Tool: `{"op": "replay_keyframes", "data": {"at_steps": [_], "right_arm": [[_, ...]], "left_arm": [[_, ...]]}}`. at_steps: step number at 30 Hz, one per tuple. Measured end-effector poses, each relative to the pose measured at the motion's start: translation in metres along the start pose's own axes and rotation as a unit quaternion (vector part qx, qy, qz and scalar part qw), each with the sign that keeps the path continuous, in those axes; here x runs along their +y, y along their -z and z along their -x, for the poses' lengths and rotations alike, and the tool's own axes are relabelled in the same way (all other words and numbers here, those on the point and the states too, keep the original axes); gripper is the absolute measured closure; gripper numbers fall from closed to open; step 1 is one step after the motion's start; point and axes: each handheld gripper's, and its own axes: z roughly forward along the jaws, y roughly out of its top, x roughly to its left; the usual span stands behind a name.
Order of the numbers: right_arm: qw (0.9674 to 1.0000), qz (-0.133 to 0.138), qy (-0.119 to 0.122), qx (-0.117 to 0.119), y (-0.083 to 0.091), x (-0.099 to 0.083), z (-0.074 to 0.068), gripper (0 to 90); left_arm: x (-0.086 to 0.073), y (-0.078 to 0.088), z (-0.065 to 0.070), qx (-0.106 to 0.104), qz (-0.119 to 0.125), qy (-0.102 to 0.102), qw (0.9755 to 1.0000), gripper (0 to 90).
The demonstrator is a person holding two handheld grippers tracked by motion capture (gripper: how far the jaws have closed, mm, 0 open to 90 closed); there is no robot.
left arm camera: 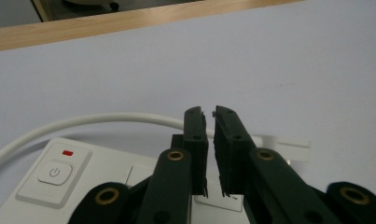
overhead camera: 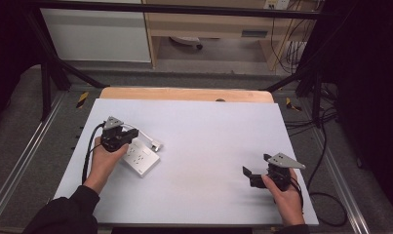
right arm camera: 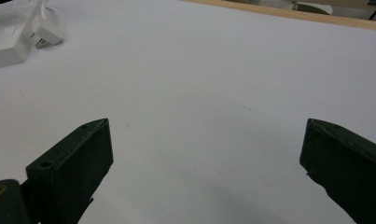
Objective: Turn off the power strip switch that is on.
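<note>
Left claw nearly closed, narrow slit, nothing clamped; white plastic power strip directly beneath, its white plug just beyond tips; right claw wide, empty, well apart; step judged: releasing plug; next: back off clear of cord.

The person's left hand held the left gripper at the left of the high view, forearm in a dark sleeve rising from the bottom edge. Its jaws stood nearly together, a narrow slit between them. The right hand held the right gripper low at the right, its jaws spread wide apart.
</note>
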Motion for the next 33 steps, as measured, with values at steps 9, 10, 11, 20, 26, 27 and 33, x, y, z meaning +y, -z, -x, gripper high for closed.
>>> {"op": "replay_keyframes", "data": {"at_steps": [9,10,11,20,26,27,33], "right_arm": [[1.0,0.0,0.0,0.001,0.0,0.0,0.0,3.0],[1.0,0.0,-0.001,0.0,0.0,0.0,0.0,3.0],[1.0,0.001,0.0,0.0,0.0,0.0,0.0,3.0],[1.0,0.001,0.0,0.0,0.0,0.0,0.0,3.0],[1.0,0.0,0.0,0.0,0.0,0.0,0.0,3.0],[1.0,0.0,0.0,0.0,0.0,0.0,0.0,3.0],[1.0,-0.003,0.002,0.002,-0.001,0.0,0.0,3.0]], "left_arm": [[0.003,0.002,0.004,-0.003,0.004,-0.002,1.0,78.3],[0.004,0.003,0.005,-0.002,0.005,-0.002,1.0,77.0],[0.004,0.003,0.006,-0.001,0.005,-0.004,1.0,76.1],[0.009,0.009,0.009,-0.003,0.016,-0.001,0.9999,65.8],[0.011,0.015,0.01,0.002,0.03,0.001,0.9995,52.1],[0.011,0.016,0.01,0.004,0.033,0.002,0.9995,48.6],[0.012,0.021,0.013,-0.007,0.041,0.001,0.9991,29.0]]}}
